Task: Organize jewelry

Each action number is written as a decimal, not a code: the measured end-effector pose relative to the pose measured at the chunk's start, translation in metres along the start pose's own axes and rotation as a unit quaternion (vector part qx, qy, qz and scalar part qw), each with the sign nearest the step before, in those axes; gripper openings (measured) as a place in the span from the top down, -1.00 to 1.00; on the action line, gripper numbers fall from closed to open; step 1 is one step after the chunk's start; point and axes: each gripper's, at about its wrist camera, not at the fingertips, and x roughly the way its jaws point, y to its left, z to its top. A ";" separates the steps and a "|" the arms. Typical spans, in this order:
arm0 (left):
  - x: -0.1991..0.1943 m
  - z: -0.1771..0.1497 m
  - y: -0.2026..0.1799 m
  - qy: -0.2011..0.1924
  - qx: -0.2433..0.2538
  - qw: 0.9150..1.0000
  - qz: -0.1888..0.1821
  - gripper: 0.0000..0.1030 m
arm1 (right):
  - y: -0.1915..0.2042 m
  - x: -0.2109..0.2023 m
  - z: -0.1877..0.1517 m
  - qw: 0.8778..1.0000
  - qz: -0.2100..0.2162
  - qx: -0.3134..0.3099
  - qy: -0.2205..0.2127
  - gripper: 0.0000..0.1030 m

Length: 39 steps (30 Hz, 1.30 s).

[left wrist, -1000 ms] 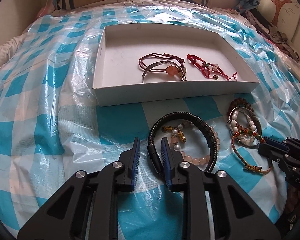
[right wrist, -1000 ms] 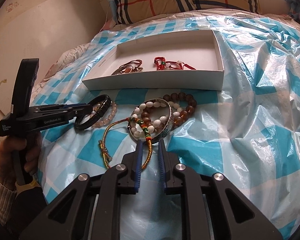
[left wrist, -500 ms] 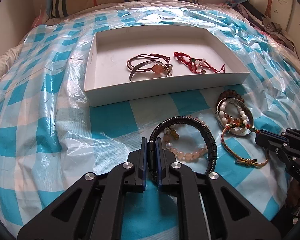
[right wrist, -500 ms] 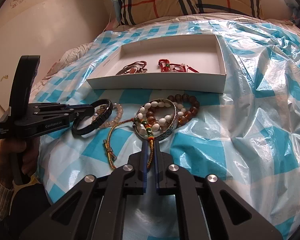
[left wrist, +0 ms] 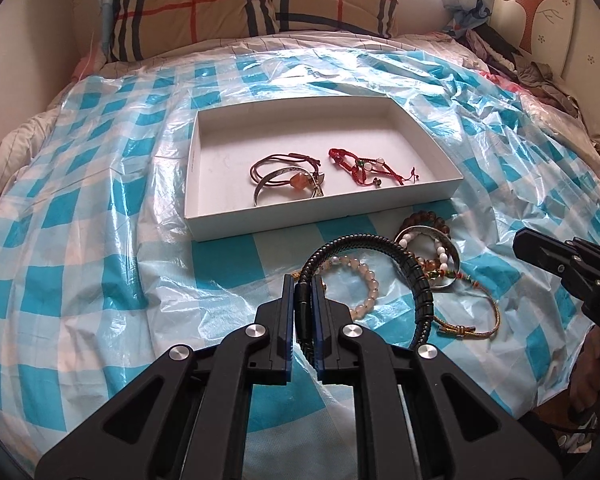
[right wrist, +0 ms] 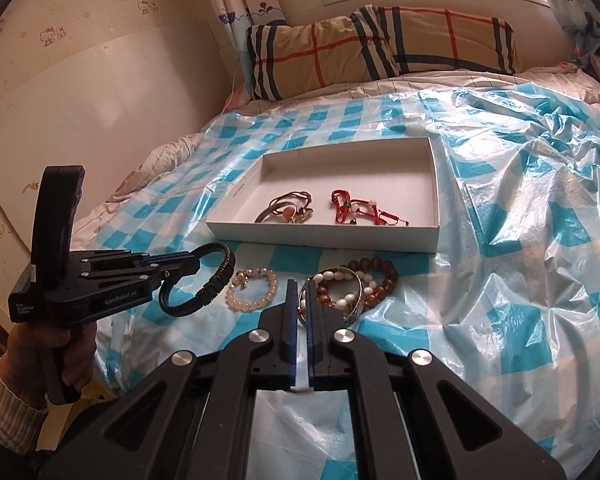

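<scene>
My left gripper (left wrist: 302, 280) is shut on a black braided bracelet (left wrist: 414, 268) and holds it lifted above the bed; the right wrist view shows the bracelet (right wrist: 216, 280) hanging from it. My right gripper (right wrist: 299, 286) is shut and raised, and the braided cord (left wrist: 472, 330) it closed on lies on the sheet, so I cannot tell whether it holds anything. A pink bead bracelet (left wrist: 366, 280), a white bead bracelet with a silver bangle (right wrist: 340, 280) and a brown bead bracelet (right wrist: 380, 270) lie on the sheet. The white tray (left wrist: 320, 220) holds a brown cord bracelet (left wrist: 288, 176) and a red cord bracelet (left wrist: 364, 166).
A blue-and-white checked plastic sheet (left wrist: 80, 240) covers the bed. A plaid pillow (right wrist: 380, 48) lies at the head of the bed. A wall (right wrist: 80, 60) stands at the left and clothes (left wrist: 540, 76) are piled at the far right.
Both grippers closed, the left on the black bracelet, the right over the braided cord. Both then lifted and pulled back; the black bracelet rose off the sheet with the left gripper.
</scene>
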 end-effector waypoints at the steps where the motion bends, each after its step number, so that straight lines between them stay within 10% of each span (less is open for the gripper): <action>1: -0.002 0.001 0.000 -0.003 0.000 1.000 0.002 0.86 | 0.001 -0.001 0.003 1.000 0.000 -0.002 -0.004 0.91; 11: -0.003 0.004 0.002 -0.010 -0.003 1.000 0.008 0.86 | 0.005 0.008 0.009 0.999 -0.011 -0.024 0.018 0.88; 12: -0.002 0.004 0.003 -0.009 -0.004 1.000 0.008 0.86 | 0.003 0.013 0.005 0.999 -0.013 -0.024 0.029 0.77; 14: -0.001 0.003 0.004 -0.008 -0.005 1.000 0.007 0.86 | 0.001 0.020 -0.006 0.998 -0.025 -0.028 0.041 -0.21; 21: 0.001 0.002 0.005 -0.006 -0.007 1.000 0.006 0.86 | 0.001 0.054 -0.032 0.992 -0.044 -0.063 0.104 -0.36; 24: 0.001 0.002 0.005 -0.006 -0.006 1.000 0.006 0.86 | 0.000 0.060 -0.036 0.991 -0.040 -0.067 0.109 -0.26; 26: 0.001 0.002 0.005 -0.006 -0.006 1.000 0.006 0.86 | -0.002 0.059 -0.034 0.991 -0.030 -0.060 0.112 0.58; 28: 0.001 0.002 0.005 -0.006 -0.007 1.000 0.006 0.86 | -0.001 0.057 -0.033 0.992 -0.025 -0.059 0.111 0.84; 39: 0.000 0.004 -0.001 -0.013 -0.002 1.000 0.005 0.86 | -0.001 0.028 -0.008 0.998 -0.008 -0.031 0.052 0.87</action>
